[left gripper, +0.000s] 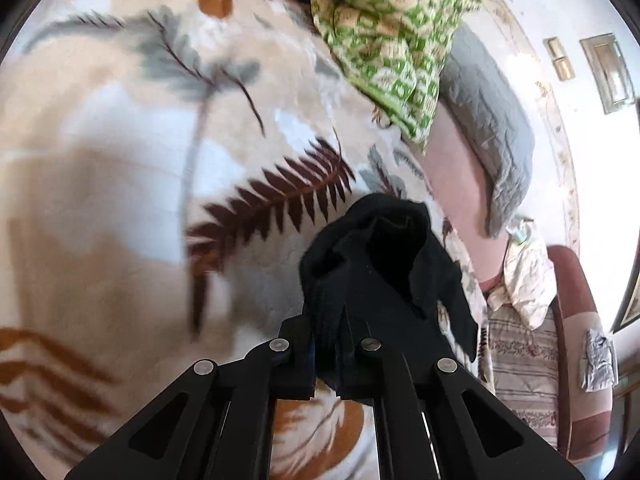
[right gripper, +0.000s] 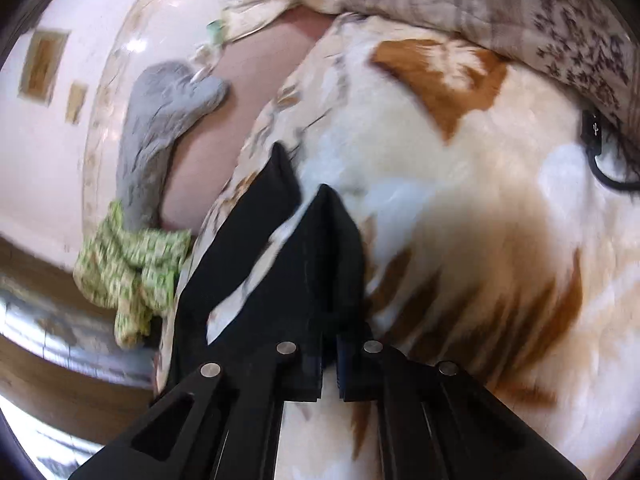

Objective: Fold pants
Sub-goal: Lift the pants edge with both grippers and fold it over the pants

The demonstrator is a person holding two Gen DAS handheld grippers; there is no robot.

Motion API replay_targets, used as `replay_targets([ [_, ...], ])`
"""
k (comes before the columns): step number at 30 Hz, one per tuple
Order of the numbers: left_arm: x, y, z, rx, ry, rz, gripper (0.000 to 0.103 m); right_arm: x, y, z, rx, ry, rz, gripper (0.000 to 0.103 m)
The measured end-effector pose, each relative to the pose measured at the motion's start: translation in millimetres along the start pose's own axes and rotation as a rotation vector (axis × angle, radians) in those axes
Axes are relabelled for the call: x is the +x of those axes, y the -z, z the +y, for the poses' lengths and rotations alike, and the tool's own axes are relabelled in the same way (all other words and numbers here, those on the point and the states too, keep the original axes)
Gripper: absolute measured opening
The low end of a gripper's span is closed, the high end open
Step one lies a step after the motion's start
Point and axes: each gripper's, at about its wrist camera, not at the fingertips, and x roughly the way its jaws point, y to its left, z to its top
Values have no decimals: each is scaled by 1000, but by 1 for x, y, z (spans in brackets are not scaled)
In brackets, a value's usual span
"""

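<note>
We count one pair of black pants [left gripper: 376, 256], one leaf-print blanket [left gripper: 120, 200], one green patterned cloth [left gripper: 384, 32], one grey pillow [left gripper: 492, 120], one black cable [right gripper: 596, 140], and two grippers [left gripper: 326, 360] [right gripper: 329, 364].

**Bright daylight, smeared fisheye views**

Both views are daylit and bright; the white wall [left gripper: 560, 8] washes out toward glare. Motion blur smears the patterned blanket [left gripper: 120, 140], worst at the left and lower edges. Soft shadows fall on the blanket ahead of each camera. Fisheye bending curves everything near the dark round rim.
</note>
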Motion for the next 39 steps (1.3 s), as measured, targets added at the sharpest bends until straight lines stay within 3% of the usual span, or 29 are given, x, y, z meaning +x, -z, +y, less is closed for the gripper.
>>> replay_targets([
  [5, -68, -7, 38, -3, -44, -62, 3, 11, 47, 12, -55, -34, 204, 3],
  [8, -102, -7, 65, -27, -105, -98, 4, 28, 68, 13, -71, -56, 270, 3],
  [11, -107, -5, 80, -44, -134, -60, 7, 25, 63, 20, -74, -28, 218, 5],
  [12, -111, -4, 78, -33, -181, -71, 10, 21, 60, 27, -104, 7, 186, 8],
  [15, -136, -6, 54, 64, -328, -187, 19, 10, 53, 44, -187, 93, 109, 21],
  [17, -157, -3, 26, 141, -397, -315, 29, 3, 42, 57, -208, 68, 66, 23],
  [19, -164, 3, -1, 201, -345, -355, 45, 3, 33, 71, -195, 7, 42, 27],
  [20, -157, 6, -18, 240, -277, -316, 46, 4, 28, 74, -171, -39, 37, 34],
  [21, -146, 9, -29, 261, -202, -250, 46, 9, 22, 79, -133, -95, 36, 40],
  [23, -113, 14, -45, 235, -20, -75, 46, 31, 11, 86, -36, -193, 54, 62],
  [25, -72, 20, -52, 143, 63, 77, 46, 56, 4, 91, 30, -211, 85, 62],
  [27, -40, 22, -48, 37, 65, 178, 46, 81, -2, 90, 94, -223, 122, 62],
  [30, -8, 21, -36, -108, 58, 257, 46, 103, -6, 92, 108, -181, 140, 62],
  [34, 7, 2, -24, -194, 71, 229, 46, 118, -7, 90, 96, -148, 152, 62],
  [38, 9, 5, -21, -201, 66, 190, 44, 135, -10, 79, 111, -116, 154, 62],
  [39, 9, 6, -21, -202, 63, 181, 40, 137, -11, 78, 112, -116, 148, 60],
])
